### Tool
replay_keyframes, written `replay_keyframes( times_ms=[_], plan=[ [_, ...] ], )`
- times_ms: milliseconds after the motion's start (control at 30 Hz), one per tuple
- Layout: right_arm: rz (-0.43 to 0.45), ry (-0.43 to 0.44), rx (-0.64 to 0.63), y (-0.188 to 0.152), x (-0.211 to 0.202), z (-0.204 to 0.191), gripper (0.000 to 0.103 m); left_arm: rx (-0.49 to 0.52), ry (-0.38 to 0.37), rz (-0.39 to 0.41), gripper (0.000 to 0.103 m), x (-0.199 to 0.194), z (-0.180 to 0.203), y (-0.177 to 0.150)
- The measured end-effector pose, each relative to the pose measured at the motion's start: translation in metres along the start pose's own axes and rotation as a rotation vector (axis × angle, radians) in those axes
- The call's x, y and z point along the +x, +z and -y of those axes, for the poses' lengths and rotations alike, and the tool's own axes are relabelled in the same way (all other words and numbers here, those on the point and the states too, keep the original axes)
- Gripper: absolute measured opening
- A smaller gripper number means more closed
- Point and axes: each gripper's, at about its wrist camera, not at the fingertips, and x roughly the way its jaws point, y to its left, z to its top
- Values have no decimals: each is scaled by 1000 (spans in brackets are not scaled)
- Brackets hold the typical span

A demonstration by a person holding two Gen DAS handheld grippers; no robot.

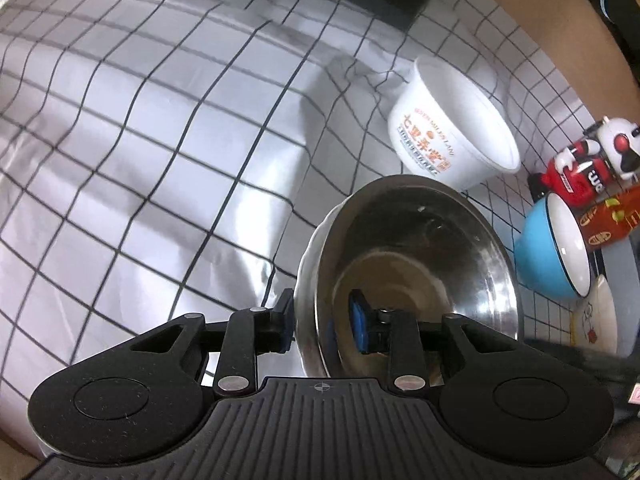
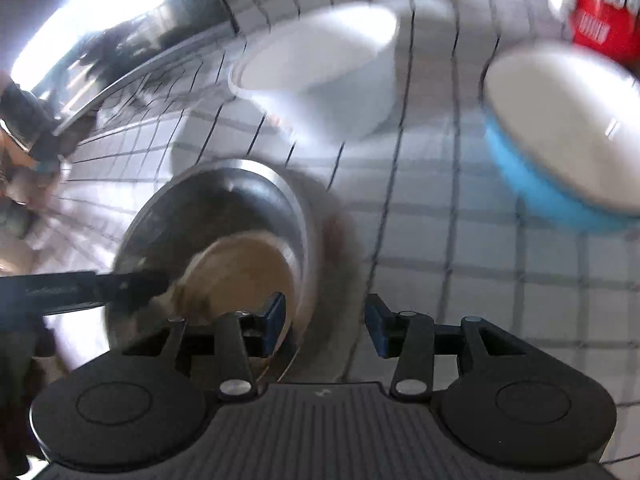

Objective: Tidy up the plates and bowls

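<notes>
Shiny round stainless-steel bowl (image 1: pixel 416 264), sitting on the counter (image 1: pixel 160 160) under a white cloth ruled with thin black grid lines. Seems nested in a white ribbed dish (image 1: pixel 306 264), seen only as a pale edge along its left side. Left gripper (image 1: pixel 324 320) straddling the near rim: one blue-padded finger outside the wall, the other inside the basin, jaws part open; whether the pads press the metal, cannot tell. Right gripper (image 2: pixel 326 322) at the same steel bowl (image 2: pixel 224 248) from the other side, left finger inside the rim, right finger out over the cloth, jaws apart with a clear gap and no pinch on the wall. Right-wrist view blurred.

Beyond, a white paper bowl with orange and blue print (image 1: pixel 452 128), upright on the cloth, just past the steel one. Further right, a blue bowl with a white interior (image 1: pixel 556 248), and beside it a white plate with a small drawing (image 1: pixel 596 316). Behind those, a red can with a white-and-black figure (image 1: pixel 592 156).
</notes>
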Motion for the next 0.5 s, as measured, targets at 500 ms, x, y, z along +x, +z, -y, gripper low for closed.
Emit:
replay_keyframes(
  times_ms=[500],
  plan=[
    [16, -61, 114, -26, -30, 34, 44, 83, -59, -86, 34, 30, 56, -1]
  ],
)
